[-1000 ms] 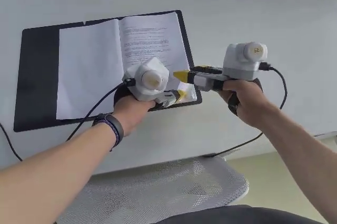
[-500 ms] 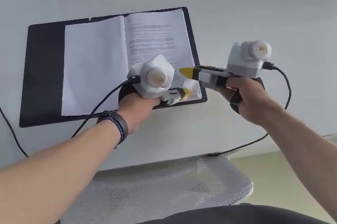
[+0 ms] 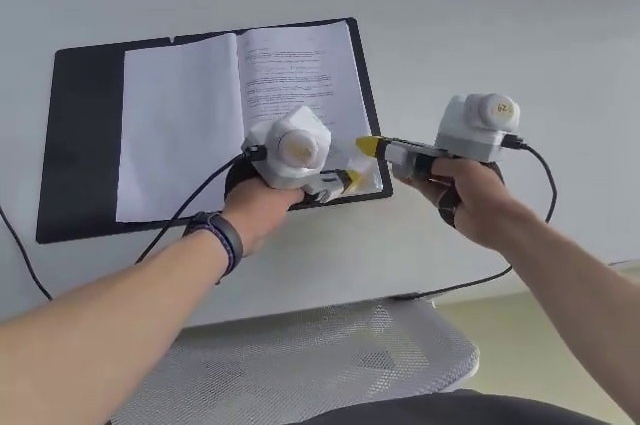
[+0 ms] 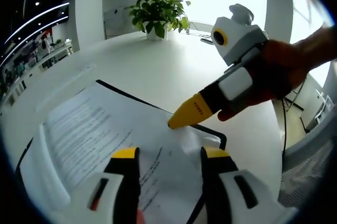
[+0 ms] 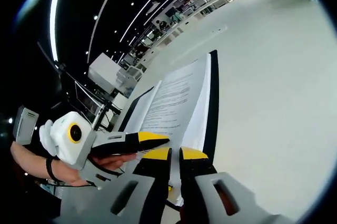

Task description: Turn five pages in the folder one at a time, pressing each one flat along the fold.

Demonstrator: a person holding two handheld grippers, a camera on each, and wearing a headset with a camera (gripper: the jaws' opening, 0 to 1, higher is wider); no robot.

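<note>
Head view: high, facing down on tabletop (image 3: 480,35), whole folder (image 3: 70,145) seen. Left gripper view: low, close over folder's near corner, facing right gripper (image 4: 176,123). Right gripper view: low, close, facing left gripper (image 5: 160,139). All share printed page (image 3: 300,65).

text: none legible | printed page (image 3: 300,75): lines too small

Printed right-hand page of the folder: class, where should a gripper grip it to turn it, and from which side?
Grip the printed page at its lower outer corner, coming in from the open right edge of the folder. That corner looks slightly lifted, while the fold pins the inner side.
</note>
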